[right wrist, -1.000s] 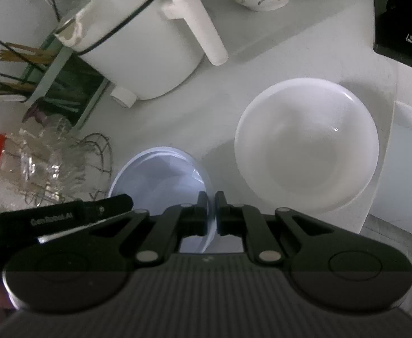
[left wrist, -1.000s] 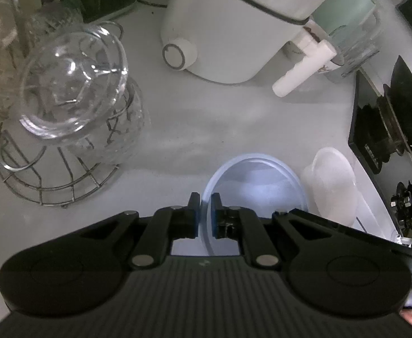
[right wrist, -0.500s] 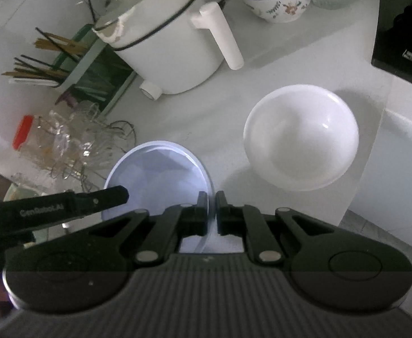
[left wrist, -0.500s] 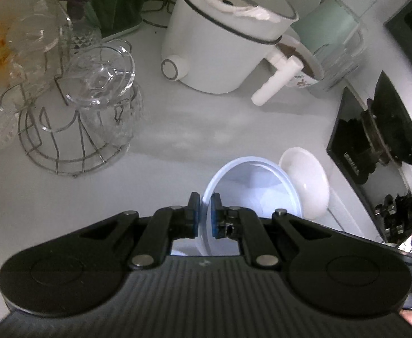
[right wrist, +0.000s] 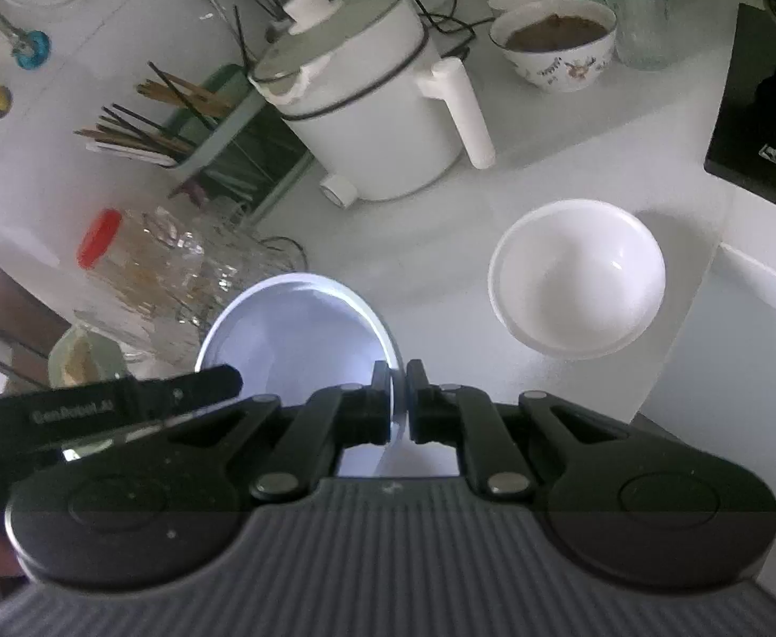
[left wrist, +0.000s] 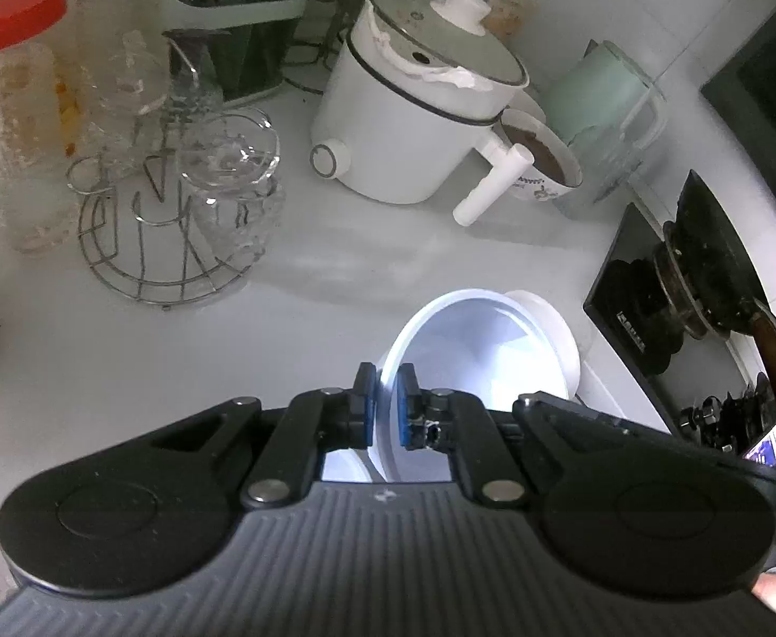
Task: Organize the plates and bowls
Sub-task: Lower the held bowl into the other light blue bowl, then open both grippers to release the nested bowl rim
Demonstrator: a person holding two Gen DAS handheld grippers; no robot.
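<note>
A pale blue bowl (left wrist: 486,350) hangs tilted above the white counter, held by its rim from two sides. My left gripper (left wrist: 385,404) is shut on the rim's near-left part, its blue pads (left wrist: 367,403) pressing the thin wall. In the right wrist view the same pale blue bowl (right wrist: 292,334) shows, with my right gripper (right wrist: 398,398) shut on its right rim. The left gripper's black body (right wrist: 122,409) reaches in from the left. A white bowl (right wrist: 573,276) sits upright on the counter to the right; in the left wrist view the white bowl (left wrist: 555,318) peeks from behind the blue one.
A white electric pot (left wrist: 409,132) with a side handle stands at the back. Beside it is a patterned bowl (right wrist: 557,42) of brown food. A wire rack (left wrist: 164,244) of glasses and a red-lidded jar (left wrist: 21,106) are on the left. The black stove (left wrist: 674,292) is on the right.
Both grippers have risen with the blue bowl still held between them, so the counter and its objects look farther away. The white bowl stays on the counter.
</note>
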